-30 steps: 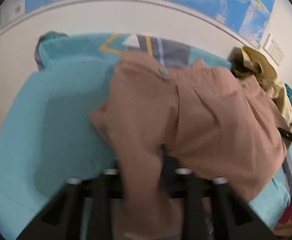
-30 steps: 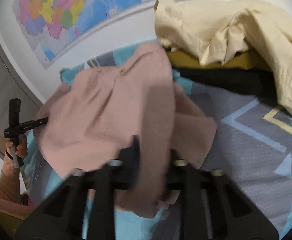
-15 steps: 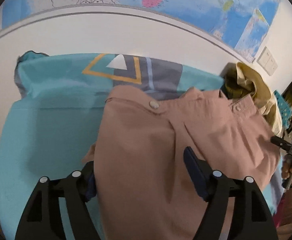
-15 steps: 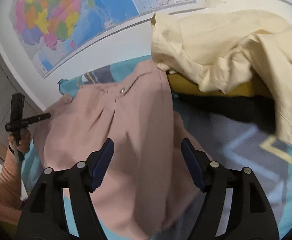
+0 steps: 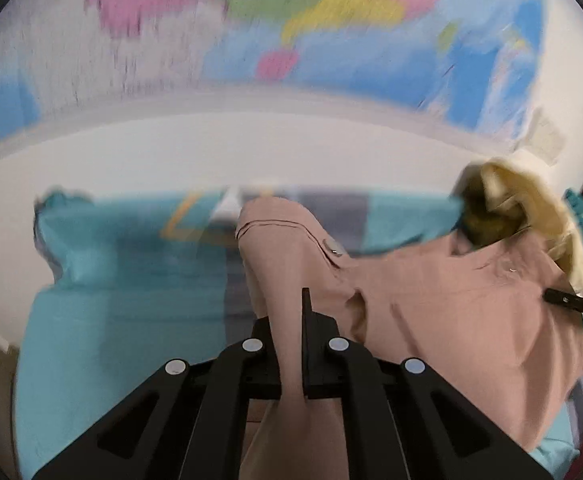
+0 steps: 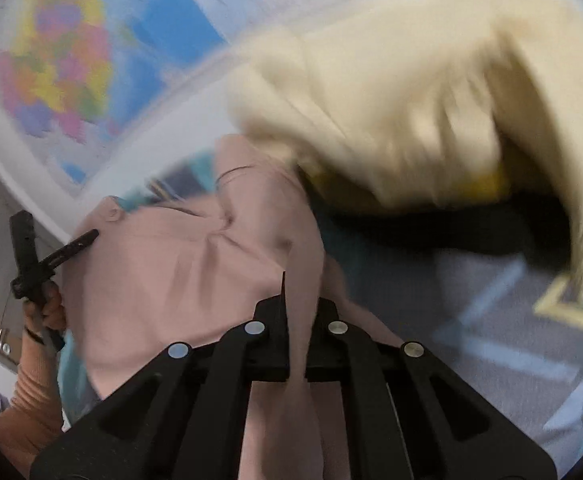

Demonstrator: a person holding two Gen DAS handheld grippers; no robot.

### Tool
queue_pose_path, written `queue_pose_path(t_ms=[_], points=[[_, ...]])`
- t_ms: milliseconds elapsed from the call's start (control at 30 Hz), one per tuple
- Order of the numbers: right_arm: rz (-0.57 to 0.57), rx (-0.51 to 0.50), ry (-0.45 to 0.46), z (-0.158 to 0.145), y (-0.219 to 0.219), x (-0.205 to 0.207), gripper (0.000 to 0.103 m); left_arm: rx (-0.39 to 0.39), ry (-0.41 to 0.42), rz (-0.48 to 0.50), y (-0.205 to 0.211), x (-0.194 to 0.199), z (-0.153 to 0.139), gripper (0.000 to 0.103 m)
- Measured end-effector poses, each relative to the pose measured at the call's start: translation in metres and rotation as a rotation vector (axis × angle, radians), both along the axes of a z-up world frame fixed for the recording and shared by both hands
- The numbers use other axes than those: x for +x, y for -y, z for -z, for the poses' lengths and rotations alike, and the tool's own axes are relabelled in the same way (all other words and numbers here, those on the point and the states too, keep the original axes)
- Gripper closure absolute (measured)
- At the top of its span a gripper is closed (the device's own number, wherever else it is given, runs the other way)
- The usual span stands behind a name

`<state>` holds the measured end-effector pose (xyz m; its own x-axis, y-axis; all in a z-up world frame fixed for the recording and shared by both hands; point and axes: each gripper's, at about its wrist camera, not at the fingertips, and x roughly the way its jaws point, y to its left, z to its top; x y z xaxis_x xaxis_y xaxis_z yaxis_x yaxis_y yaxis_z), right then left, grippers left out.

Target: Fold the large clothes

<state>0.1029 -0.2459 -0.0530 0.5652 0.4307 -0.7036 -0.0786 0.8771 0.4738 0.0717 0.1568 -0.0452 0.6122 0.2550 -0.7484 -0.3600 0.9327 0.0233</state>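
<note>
Dusty-pink trousers point(image 5: 431, 320) hang between my two grippers above a teal bed cover point(image 5: 123, 320). My left gripper point(image 5: 291, 320) is shut on the left end of the waistband, near the button point(image 5: 333, 249). My right gripper point(image 6: 297, 300) is shut on the other end of the trousers point(image 6: 171, 280). The waistband is stretched between the two grippers and lifted. The legs hang below, out of sight. The left gripper also shows at the left edge of the right wrist view point(image 6: 51, 256).
A heap of cream clothes point(image 6: 411, 92) with yellow and black garments under it lies on the bed at the right, close to the trousers. A wall with a large coloured map point(image 5: 291, 20) stands behind the bed. The cover has a grey patterned part point(image 6: 491, 320).
Both grippers were open around the pink fabric half a second ago and are now shut on it. Both have risen and tilted up, lifting the trousers off the bed.
</note>
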Motion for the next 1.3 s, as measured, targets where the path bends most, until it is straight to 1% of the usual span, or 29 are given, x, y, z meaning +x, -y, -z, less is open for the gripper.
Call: queue_pose_path(t_ms=[33,67,100,133,167,200,233,267,300,333,400,467,567,633,700,733,767,833,867,900,933,967,1033,1067,1100,1133,1167,1233,1300], points=[[-0.002,0.005,-0.008,0.003,0.000,-0.002,0.096,0.009,-0.060,-0.032,-0.005,0.004,0.012,0.094],[0.011,-0.013,-0.017,0.004,-0.001,-0.004,0.087,0.020,-0.125,-0.066,-0.010,0.010,0.028,0.082],[0.019,-0.032,-0.016,0.002,-0.002,-0.007,0.082,0.042,-0.156,-0.090,-0.012,0.012,0.036,0.074],[0.022,-0.054,-0.007,-0.002,-0.004,-0.010,0.081,0.063,-0.162,-0.108,-0.013,0.012,0.037,0.064],[0.042,-0.103,0.012,-0.010,-0.006,-0.016,0.078,0.068,-0.145,-0.119,-0.013,0.007,0.033,0.061],[0.055,-0.141,0.030,-0.017,-0.009,-0.022,0.069,0.057,-0.126,-0.119,-0.013,0.002,0.026,0.059],[0.072,-0.173,0.064,-0.027,-0.009,-0.030,0.063,0.063,-0.101,-0.126,-0.011,-0.006,0.017,0.057],[0.095,-0.194,0.110,-0.039,-0.009,-0.041,0.055,0.089,-0.078,-0.132,-0.008,-0.013,0.010,0.051],[0.102,-0.215,0.147,-0.047,-0.012,-0.049,0.054,0.118,-0.053,-0.135,-0.004,-0.023,0.001,0.045],[0.094,-0.236,0.180,-0.055,-0.015,-0.055,0.054,0.126,-0.025,-0.133,-0.001,-0.033,-0.007,0.033],[0.030,-0.257,0.248,-0.069,-0.031,-0.067,0.052,0.114,0.013,-0.131,0.004,-0.052,-0.014,0.031],[-0.108,-0.232,0.264,-0.073,-0.056,-0.067,0.050,0.102,0.021,-0.131,0.012,-0.072,-0.016,0.031],[-0.240,-0.260,0.233,-0.058,-0.097,-0.050,0.049,0.073,0.011,-0.121,0.026,-0.092,-0.010,0.031],[-0.283,-0.294,0.200,-0.042,-0.117,-0.034,0.050,0.057,0.002,-0.094,0.033,-0.100,-0.003,0.030],[-0.284,-0.357,0.134,-0.019,-0.125,-0.015,0.051,0.081,-0.037,-0.097,0.039,-0.101,0.010,0.030],[-0.253,-0.381,0.102,-0.008,-0.124,-0.005,0.051,0.083,-0.060,-0.105,0.039,-0.098,0.017,0.030],[-0.219,-0.394,0.072,0.005,-0.117,0.004,0.054,0.062,-0.087,-0.114,0.036,-0.097,0.025,0.030],[-0.191,-0.301,0.042,0.009,-0.104,0.010,0.054,0.026,-0.098,-0.135,0.031,-0.099,0.033,0.030],[-0.180,-0.278,0.035,0.008,-0.101,0.009,0.054,-0.003,-0.091,-0.141,0.027,-0.103,0.033,0.029],[-0.173,-0.272,0.034,0.004,-0.098,0.006,0.053,-0.011,-0.086,-0.151,0.025,-0.108,0.031,0.028],[-0.170,-0.279,0.044,-0.002,-0.097,0.001,0.050,-0.018,-0.068,-0.173,0.022,-0.115,0.027,0.026],[-0.179,-0.284,0.065,-0.010,-0.099,-0.005,0.045,-0.027,-0.051,-0.183,0.021,-0.122,0.023,0.026],[-0.261,-0.284,0.152,-0.033,-0.112,-0.026,0.043,-0.038,-0.015,-0.219,0.020,-0.139,0.014,0.025],[-0.315,-0.293,0.203,-0.044,-0.123,-0.039,0.037,-0.041,-0.004,-0.229,0.020,-0.145,0.010,0.025],[-0.360,-0.301,0.241,-0.052,-0.137,-0.049,0.026,-0.046,0.005,-0.239,0.022,-0.153,0.007,0.025],[-0.430,-0.307,0.285,-0.060,-0.154,-0.060,0.021,-0.052,0.009,-0.246,0.023,-0.157,0.005,0.025],[-0.478,-0.310,0.308,-0.063,-0.164,-0.066,0.019,-0.066,0.019,-0.253,0.025,-0.165,0.004,0.025],[-0.621,-0.315,0.342,-0.065,-0.200,-0.083,0.020,-0.094,0.035,-0.254,0.033,-0.177,0.004,0.025],[-0.734,-0.357,0.350,-0.055,-0.229,-0.098,0.020,-0.122,0.040,-0.258,0.043,-0.188,0.009,0.025]])
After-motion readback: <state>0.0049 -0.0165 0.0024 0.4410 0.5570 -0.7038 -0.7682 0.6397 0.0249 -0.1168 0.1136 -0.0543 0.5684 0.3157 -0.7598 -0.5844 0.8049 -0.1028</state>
